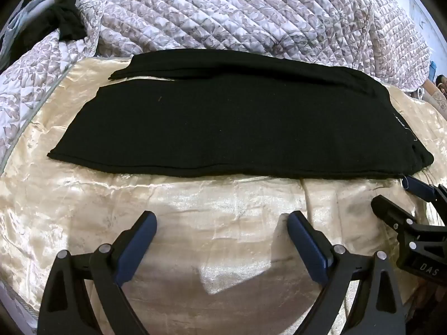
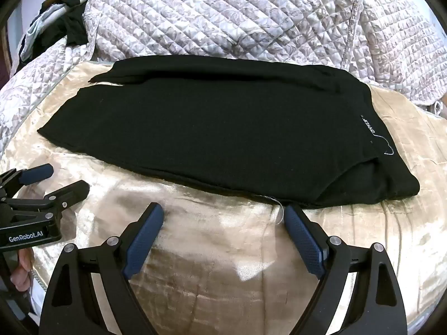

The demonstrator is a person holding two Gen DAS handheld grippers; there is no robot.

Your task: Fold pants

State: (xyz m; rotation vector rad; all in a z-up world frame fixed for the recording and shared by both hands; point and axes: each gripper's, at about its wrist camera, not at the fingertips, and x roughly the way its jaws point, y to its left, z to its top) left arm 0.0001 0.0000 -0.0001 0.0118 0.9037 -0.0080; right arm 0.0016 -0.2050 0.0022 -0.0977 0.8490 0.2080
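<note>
Black pants (image 1: 229,122) lie flat on a cream satin sheet (image 1: 195,209), legs stacked lengthwise, waistband at the right with a small white label (image 2: 368,127). They also show in the right wrist view (image 2: 209,128). My left gripper (image 1: 222,220) is open and empty, a little short of the pants' near edge. My right gripper (image 2: 223,215) is open and empty; its right fingertip (image 2: 292,213) is just at the near hem by a loose white thread. Each gripper shows at the side of the other's view.
A quilted floral bedspread (image 1: 237,14) is piled behind the pants. Dark clothing (image 1: 64,25) lies at the far left. The sheet's near part has wrinkles and a seam.
</note>
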